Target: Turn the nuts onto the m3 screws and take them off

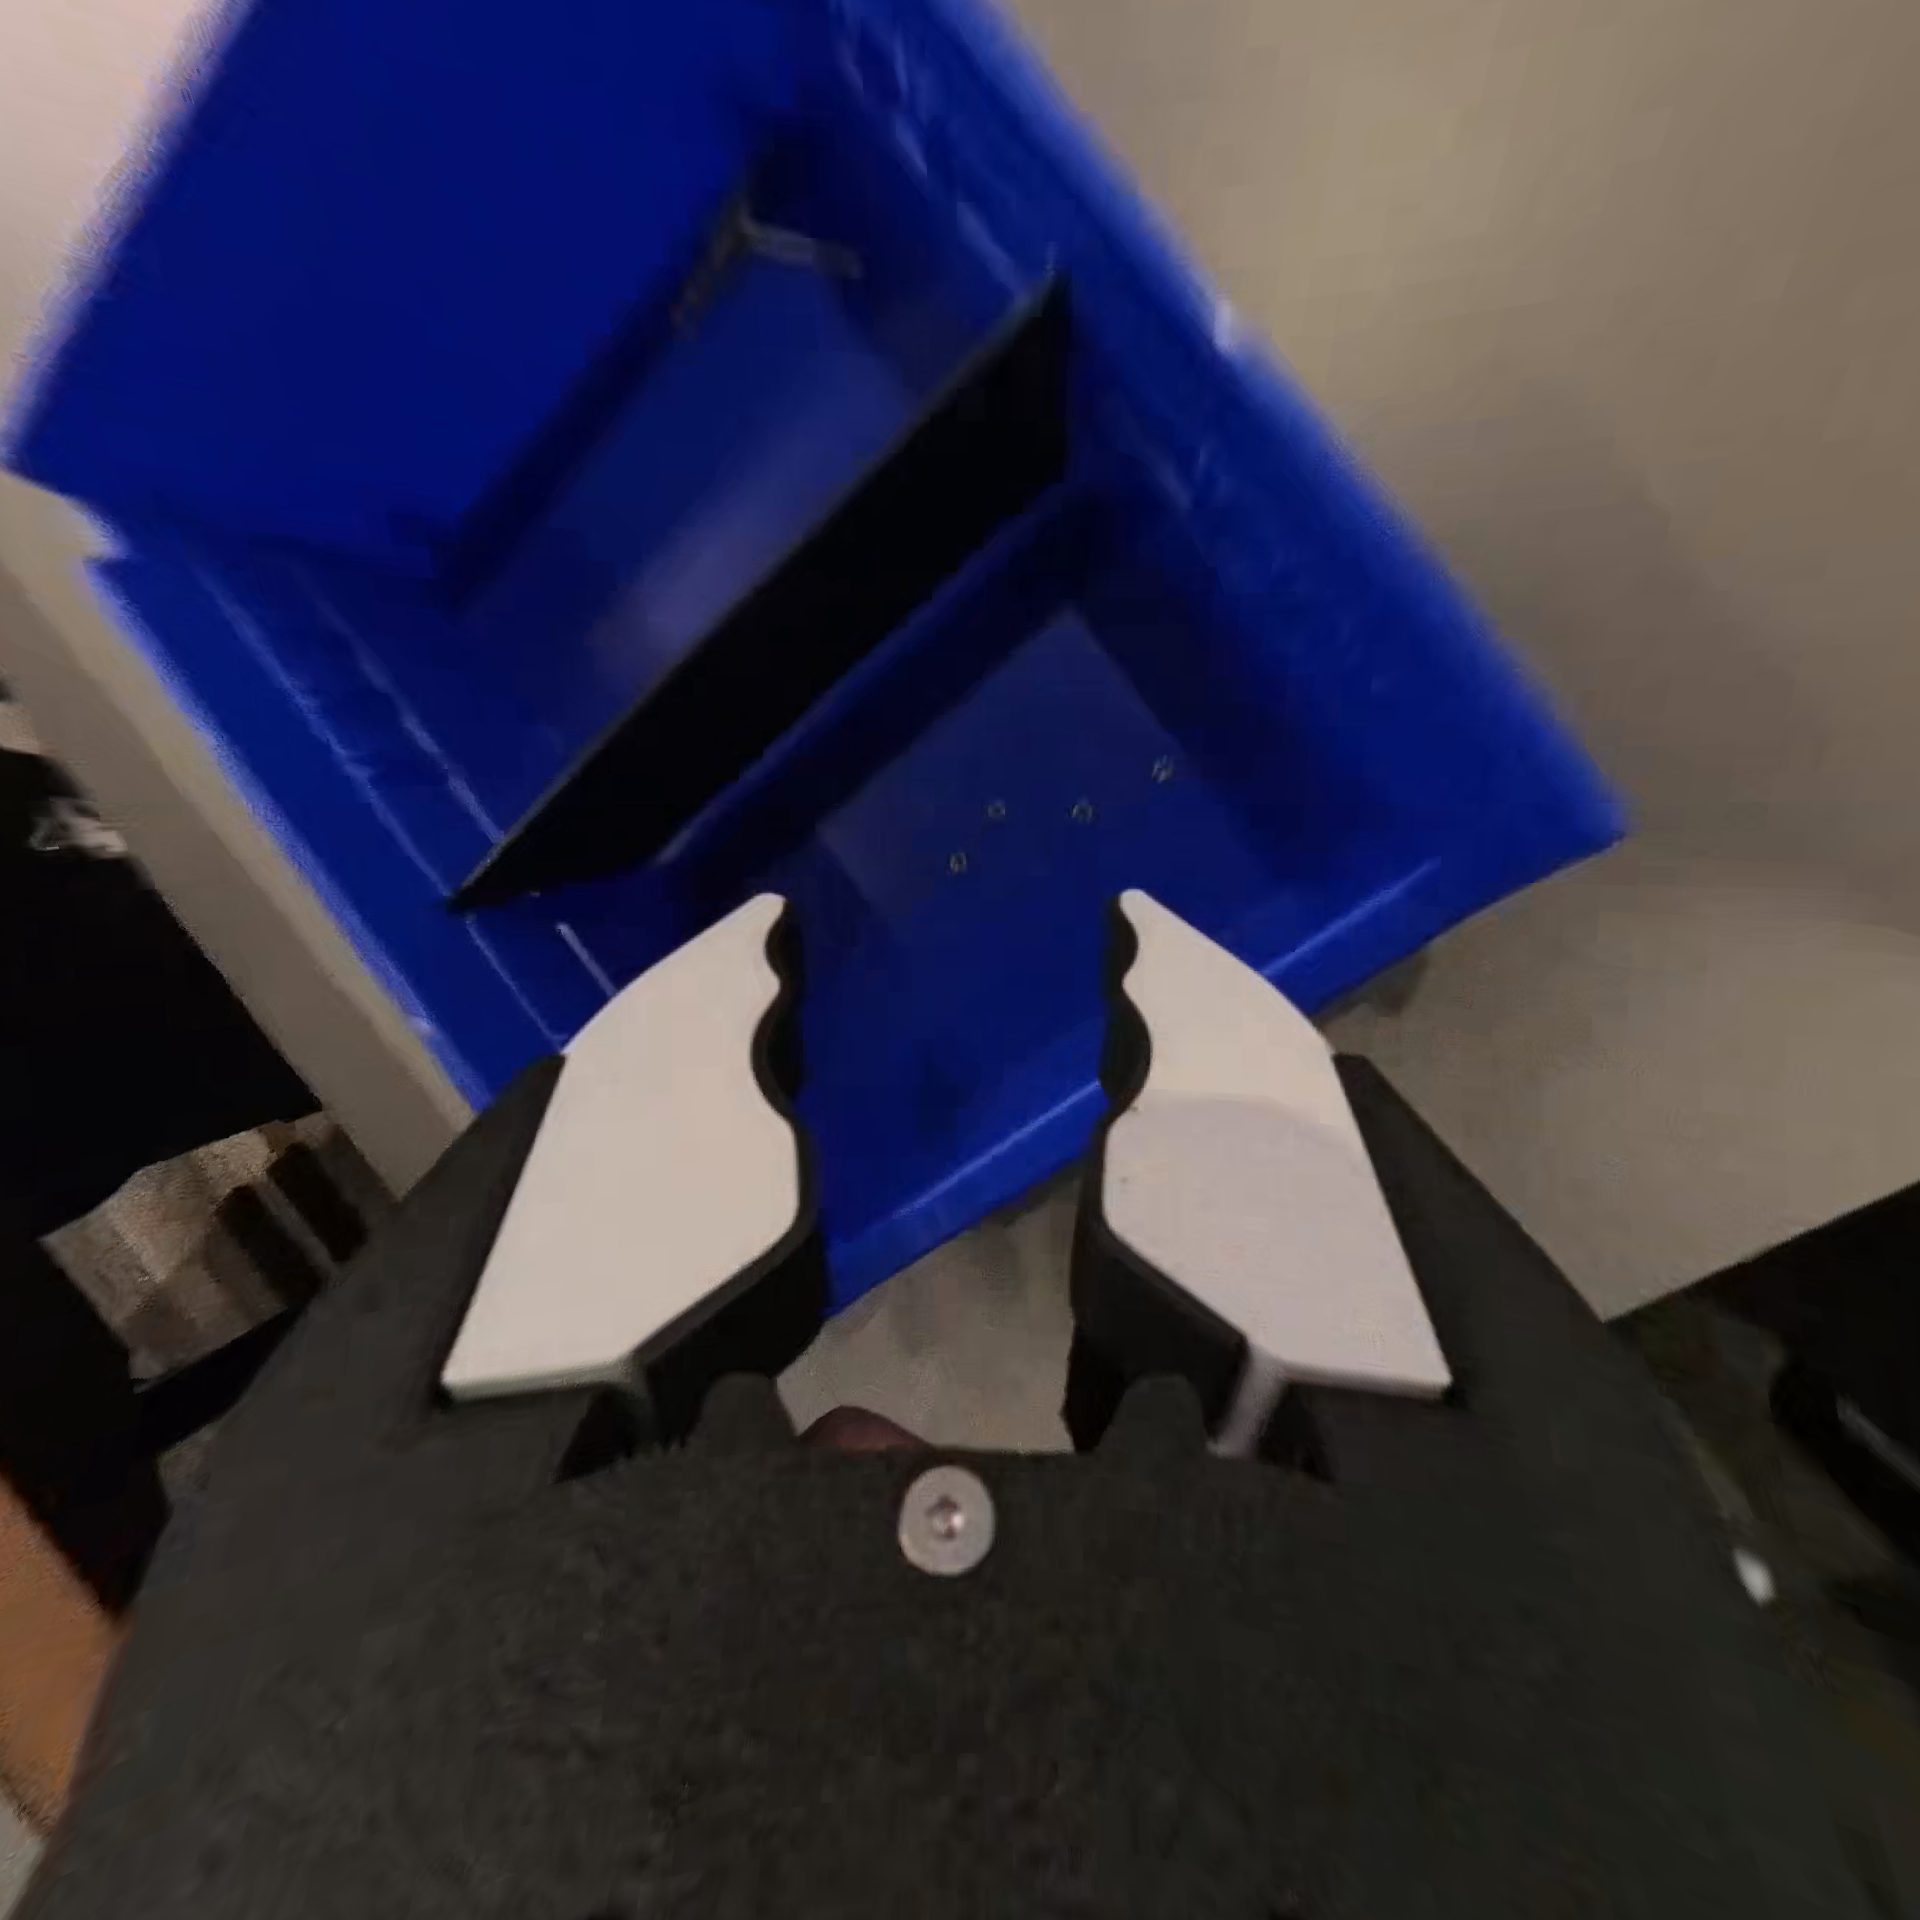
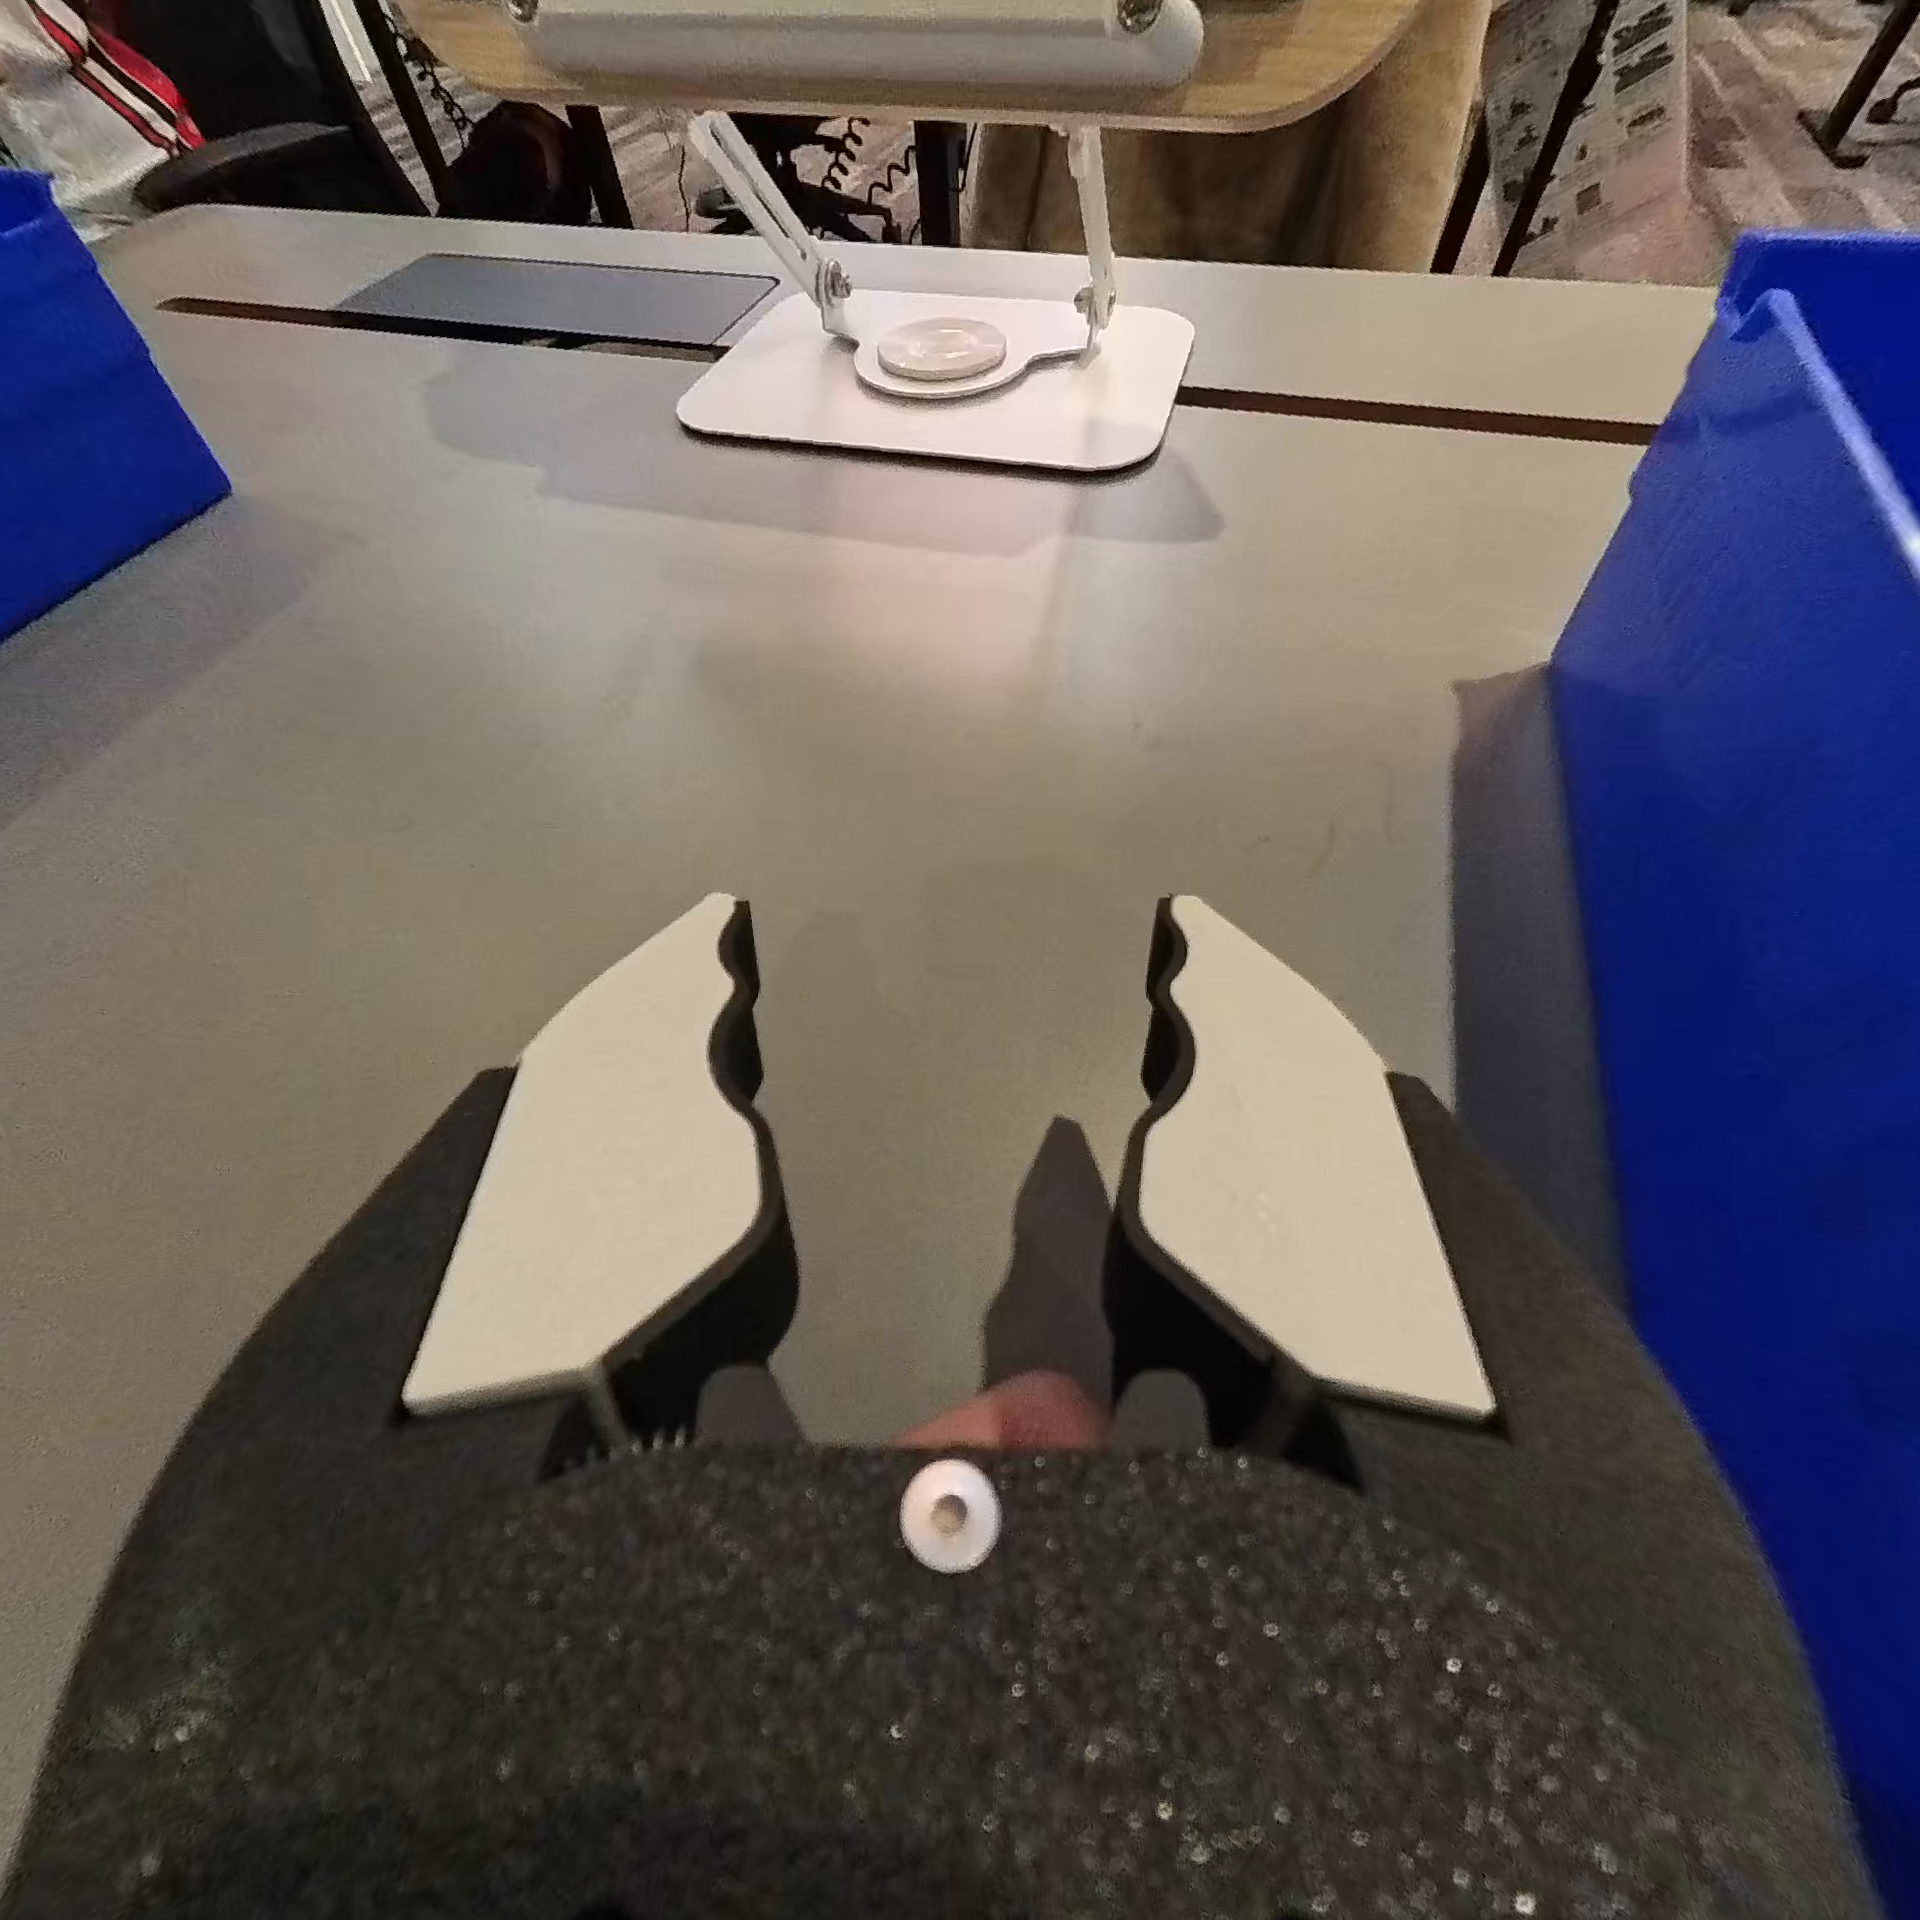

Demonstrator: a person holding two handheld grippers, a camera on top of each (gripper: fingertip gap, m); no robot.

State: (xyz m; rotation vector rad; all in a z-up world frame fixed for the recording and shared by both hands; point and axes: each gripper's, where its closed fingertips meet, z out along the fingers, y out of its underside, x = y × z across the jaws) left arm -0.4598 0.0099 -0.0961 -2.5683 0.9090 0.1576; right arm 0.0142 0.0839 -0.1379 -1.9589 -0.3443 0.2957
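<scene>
In the left wrist view a blue bin (image 1: 1351,582) with a black divider (image 1: 831,613) lies below me. Several small nuts (image 1: 1081,810) lie on the floor of its near compartment. Thin grey screws (image 1: 769,260) lie blurred in the far compartment. My left gripper (image 1: 951,914) is open and empty, hovering over the near compartment just short of the nuts. My right gripper (image 2: 951,914) is open and empty above the bare grey table (image 2: 727,675), away from both bins.
In the right wrist view one blue bin (image 2: 1766,831) stands close on the right and another blue bin (image 2: 83,416) at the left edge. A white stand base (image 2: 935,384) sits at the table's far middle. Chairs and table legs stand beyond. Left tips to right tips: about 50 centimetres.
</scene>
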